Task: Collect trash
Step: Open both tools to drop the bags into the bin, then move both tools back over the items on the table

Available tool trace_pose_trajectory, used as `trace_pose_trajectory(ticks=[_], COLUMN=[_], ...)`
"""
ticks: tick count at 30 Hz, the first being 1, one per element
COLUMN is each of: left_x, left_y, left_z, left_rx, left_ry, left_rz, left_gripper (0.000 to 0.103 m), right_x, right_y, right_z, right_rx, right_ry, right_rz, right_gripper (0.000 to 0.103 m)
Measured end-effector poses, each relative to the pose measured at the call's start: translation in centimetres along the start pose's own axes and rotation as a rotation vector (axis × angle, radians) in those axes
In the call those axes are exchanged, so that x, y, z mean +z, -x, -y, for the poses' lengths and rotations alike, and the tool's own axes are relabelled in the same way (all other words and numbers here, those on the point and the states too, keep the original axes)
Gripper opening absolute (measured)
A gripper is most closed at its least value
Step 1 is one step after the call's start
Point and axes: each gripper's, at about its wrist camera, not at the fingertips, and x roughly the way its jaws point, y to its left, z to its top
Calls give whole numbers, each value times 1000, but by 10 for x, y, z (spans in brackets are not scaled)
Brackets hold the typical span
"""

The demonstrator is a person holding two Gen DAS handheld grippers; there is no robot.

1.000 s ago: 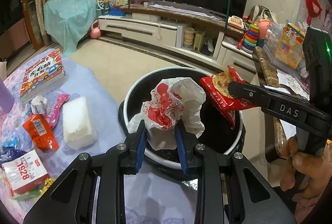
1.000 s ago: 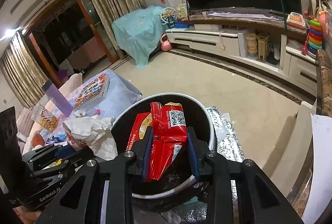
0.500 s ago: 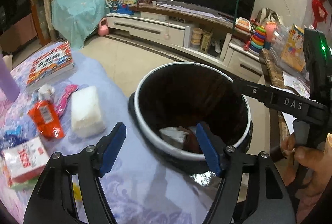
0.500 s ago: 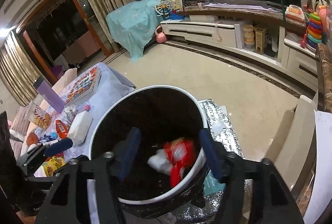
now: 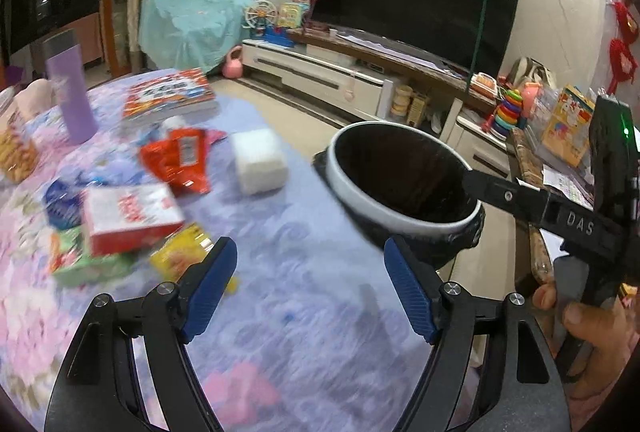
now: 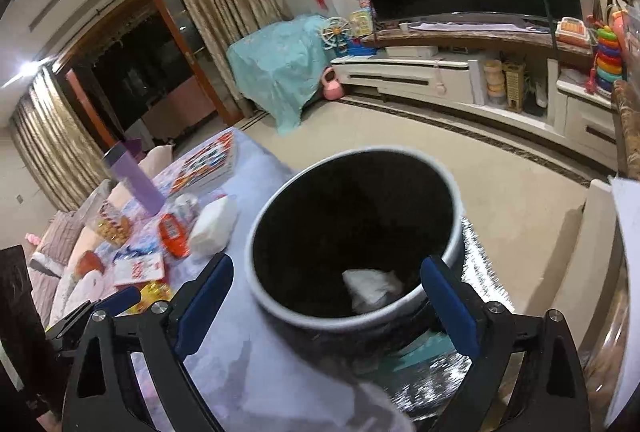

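I held the left gripper [image 5: 308, 288] over the purple tablecloth [image 5: 304, 316] at the lower centre of its frame, jaws spread wide with nothing between the blue pads. The right gripper [image 6: 328, 306] was equally wide open and empty, its 2 fingers straddling the near rim of the trash bin [image 6: 456, 232] at centre frame. A white crumpled wrapper [image 6: 370, 290] lay inside the bin, low in its dark interior. In the left wrist view the bin [image 5: 360, 192] sat right of centre, beside the table edge. An orange snack packet [image 5: 180, 162], a white block [image 5: 260, 160] and a red-and-white box [image 5: 128, 218] lay at middle left.
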Motion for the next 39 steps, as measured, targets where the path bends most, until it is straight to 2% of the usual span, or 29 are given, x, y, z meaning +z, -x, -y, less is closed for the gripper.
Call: trace_pose_trajectory(ticks=[7,21,27,30,39], left_x=[-23,-55,-58,-52,-25], left_y=[23,45,48,45,12], left_z=[-38,-115,-150,-167,-207], left_rx=[52,146,192,189,65], left_ry=[43,143,94,45,-80], left_rz=[5,-11,-3,-5,-57], left_gripper=[78,79,84,86,88], right_x=[-27,-59,-72,-77,-83], right_y=[1,-11,-23,-29,-53], right_z=[-39,-95,-118,-127,-152], right_rx=[57,145,182,197,235], right_ry=[40,113,145,158,175], right_rz=[-22,-89,-116,-131,-181], right_gripper=[96,96,96,96,96])
